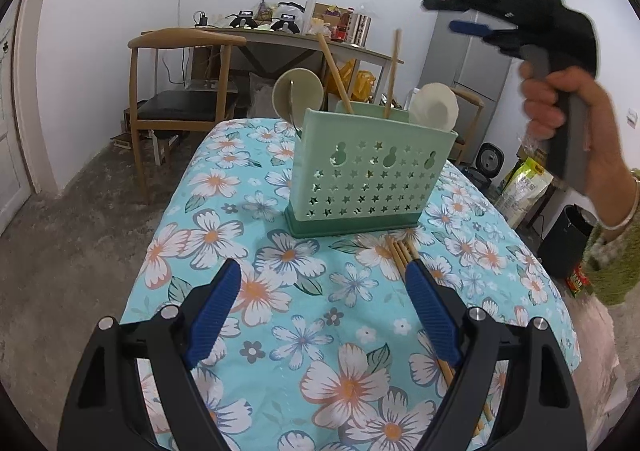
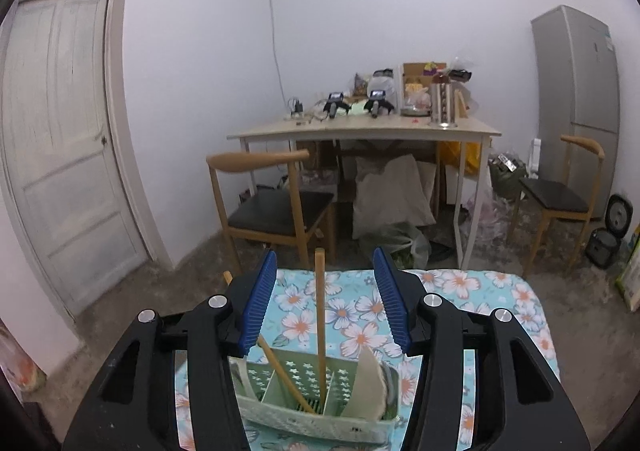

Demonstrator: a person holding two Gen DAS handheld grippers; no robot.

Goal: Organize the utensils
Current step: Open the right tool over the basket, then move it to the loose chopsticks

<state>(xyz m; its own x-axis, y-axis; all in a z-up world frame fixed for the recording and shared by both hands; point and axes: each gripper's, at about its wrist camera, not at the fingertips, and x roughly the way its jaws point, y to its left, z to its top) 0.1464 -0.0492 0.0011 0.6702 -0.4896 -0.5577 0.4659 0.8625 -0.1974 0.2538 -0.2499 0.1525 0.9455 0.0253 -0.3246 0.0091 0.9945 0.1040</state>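
A pale green utensil holder (image 1: 372, 171) with star holes stands on the flowered tablecloth (image 1: 224, 211). It holds two wooden chopsticks (image 1: 394, 71) and two pale spoons (image 1: 434, 105). Several loose chopsticks (image 1: 400, 251) lie in front of it, beside the right finger of my open, empty left gripper (image 1: 324, 271). My right gripper (image 1: 440, 14) hovers above the holder, held by a hand. In the right wrist view my right gripper (image 2: 325, 255) is open. One upright chopstick (image 2: 320, 311) stands between its pads without touching them, its foot in the holder (image 2: 312, 419). A second chopstick (image 2: 284, 371) leans to the left.
The table's far edge drops to a concrete floor. Beyond it stand a wooden chair (image 2: 276, 207), a cluttered desk (image 2: 360, 131), a second chair (image 2: 560, 195) and a grey fridge (image 2: 580, 83). A door (image 2: 60, 139) is at the left and a black bin (image 1: 568, 243) at the right.
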